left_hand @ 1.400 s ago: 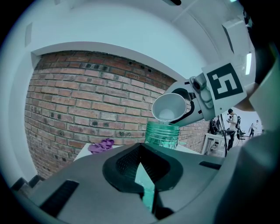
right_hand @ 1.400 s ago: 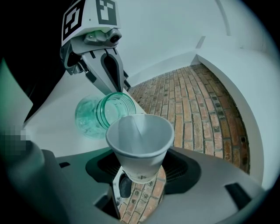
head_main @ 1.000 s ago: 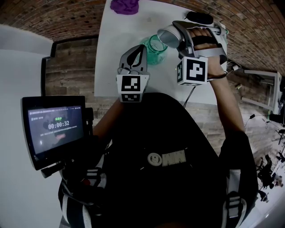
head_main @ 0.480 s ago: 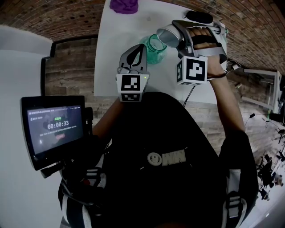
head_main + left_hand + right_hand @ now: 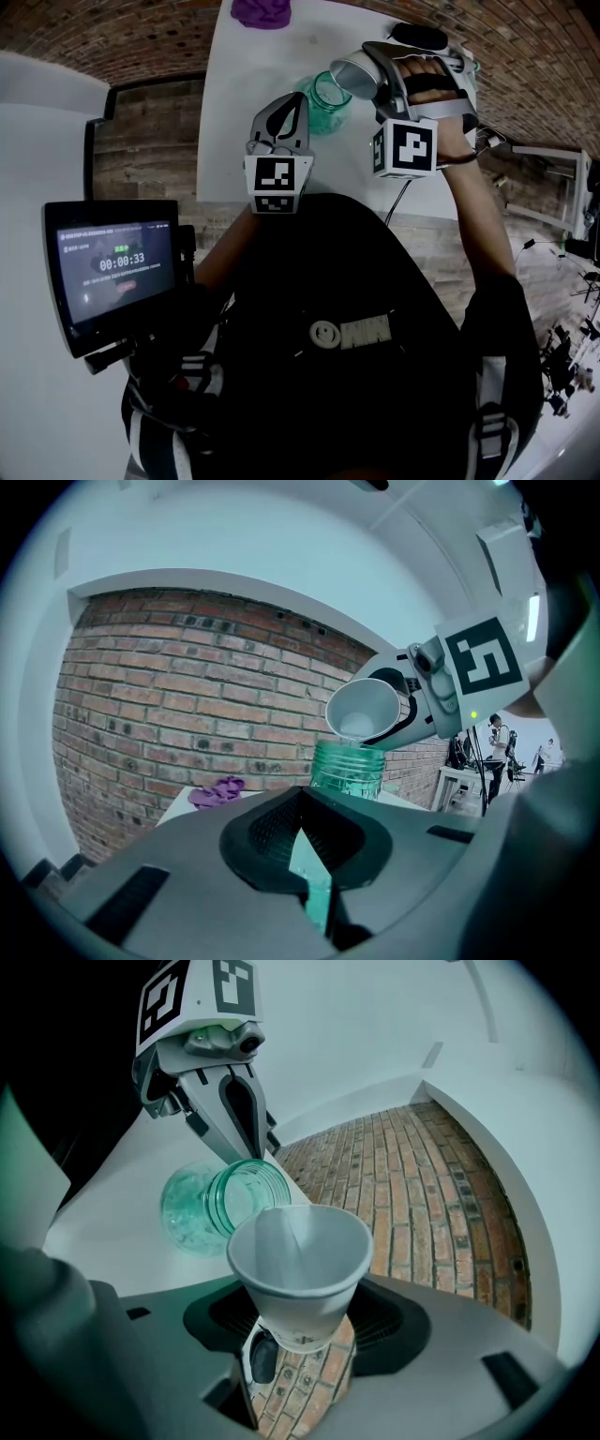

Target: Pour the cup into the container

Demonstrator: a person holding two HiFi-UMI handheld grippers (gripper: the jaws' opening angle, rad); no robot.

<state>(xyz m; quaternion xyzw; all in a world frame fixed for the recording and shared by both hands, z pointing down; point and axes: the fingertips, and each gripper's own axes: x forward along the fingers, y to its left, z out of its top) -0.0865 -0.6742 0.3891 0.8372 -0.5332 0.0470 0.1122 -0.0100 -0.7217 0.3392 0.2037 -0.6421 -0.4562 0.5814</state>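
**Paper cup tipped at the mouth of a green jar**

A person's right claw is clamped on a white paper cup, its jaws pressing the cup's lower part from both sides; the cup is held in the air and tilted, its open mouth turned towards the green glass jar that serves as the container. In the left gripper view the cup's lower lip hangs just above the jar's threaded rim; what, if anything, lies inside the cup cannot be made out.

The jar stands upright on the white table, near the table's middle and between the two claws. The left claw points at the jar's side with its jaws drawn almost together, only a thin wedge of the green glass showing through the gap, and nothing held between them; whether its tips touch the glass cannot be told.

A purple cloth lies at the far edge of the table, well apart from the jar; a brick wall stands behind it. A small screen sits at the person's left side.
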